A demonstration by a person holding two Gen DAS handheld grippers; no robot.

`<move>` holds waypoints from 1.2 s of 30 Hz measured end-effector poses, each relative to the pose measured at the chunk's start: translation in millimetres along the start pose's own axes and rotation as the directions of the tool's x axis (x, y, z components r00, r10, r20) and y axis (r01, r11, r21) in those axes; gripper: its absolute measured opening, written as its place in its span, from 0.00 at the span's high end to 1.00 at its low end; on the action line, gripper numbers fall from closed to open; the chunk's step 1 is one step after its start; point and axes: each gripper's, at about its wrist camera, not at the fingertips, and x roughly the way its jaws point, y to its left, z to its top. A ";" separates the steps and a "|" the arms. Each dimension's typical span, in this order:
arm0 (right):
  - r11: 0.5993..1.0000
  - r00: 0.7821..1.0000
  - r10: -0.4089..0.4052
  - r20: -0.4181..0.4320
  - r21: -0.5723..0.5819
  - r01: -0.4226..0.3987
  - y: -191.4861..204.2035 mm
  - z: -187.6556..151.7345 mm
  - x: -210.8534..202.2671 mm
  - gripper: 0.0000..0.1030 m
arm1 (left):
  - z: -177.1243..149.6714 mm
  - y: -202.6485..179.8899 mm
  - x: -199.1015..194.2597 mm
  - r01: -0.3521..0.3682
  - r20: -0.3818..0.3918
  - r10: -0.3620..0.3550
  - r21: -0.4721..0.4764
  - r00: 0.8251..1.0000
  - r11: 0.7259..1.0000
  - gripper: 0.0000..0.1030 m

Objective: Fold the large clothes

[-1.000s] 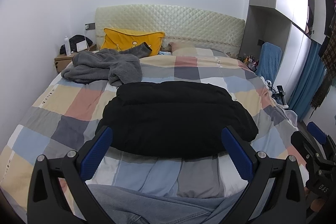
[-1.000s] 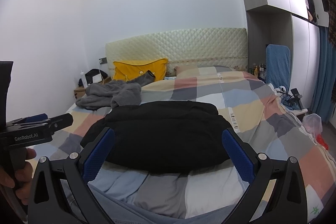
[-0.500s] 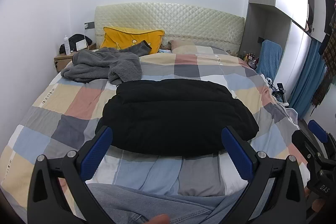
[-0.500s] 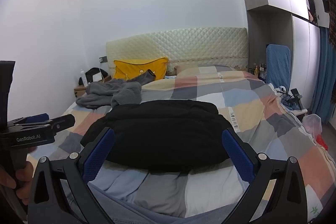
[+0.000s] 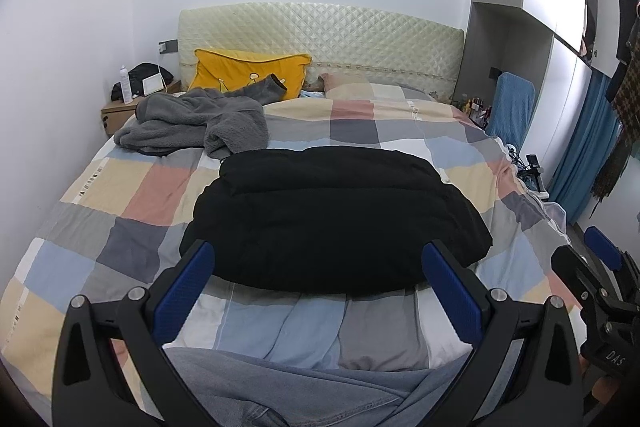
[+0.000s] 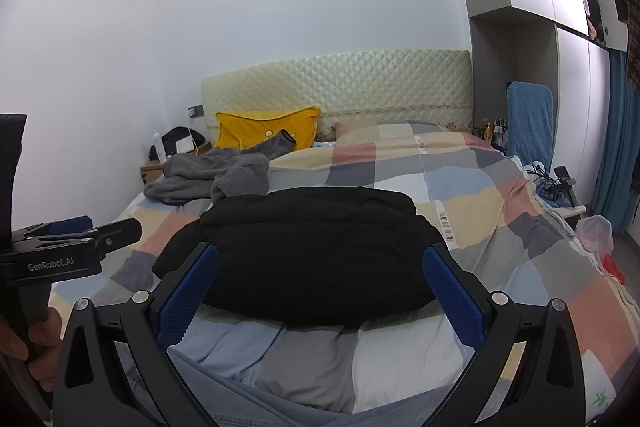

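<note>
Nearest, the left gripper point(image 5: 318, 283) and right gripper point(image 6: 320, 287) both hang with fingers spread wide, holding nothing, above the bed's near edge. Just beyond lies the black garment point(image 5: 332, 215), apparently folded, on the checked quilt point(image 5: 100, 239), bare quilt all round. A grey fleece point(image 5: 192, 125) is crumpled near the yellow pillow point(image 5: 244, 71). The left gripper's body reads "GenRobot.AI".

"genrobot.ai" on left claw point(image 6: 76, 231); "das" on right claw point(image 5: 600, 259)
</note>
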 end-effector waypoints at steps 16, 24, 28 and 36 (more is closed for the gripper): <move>1.000 1.000 0.002 -0.002 0.000 -0.002 0.2 0.1 0.0 0.00 | -1.1 -0.7 0.5 0.003 0.000 -0.003 -0.003 1.000 1.000 0.00; 1.000 1.000 0.003 -0.002 -0.001 -0.003 -0.4 1.2 -0.1 0.00 | -0.7 -0.6 0.4 0.003 0.000 -0.003 -0.001 1.000 1.000 0.00; 1.000 1.000 0.004 -0.002 -0.001 -0.004 0.0 1.0 -0.1 0.00 | -0.8 0.1 0.1 0.010 -0.002 -0.010 -0.003 1.000 1.000 0.00; 1.000 1.000 0.005 -0.002 -0.002 -0.005 -0.8 3.2 2.1 0.00 | -1.9 -4.0 -0.5 -0.006 0.002 0.006 -0.005 1.000 1.000 0.00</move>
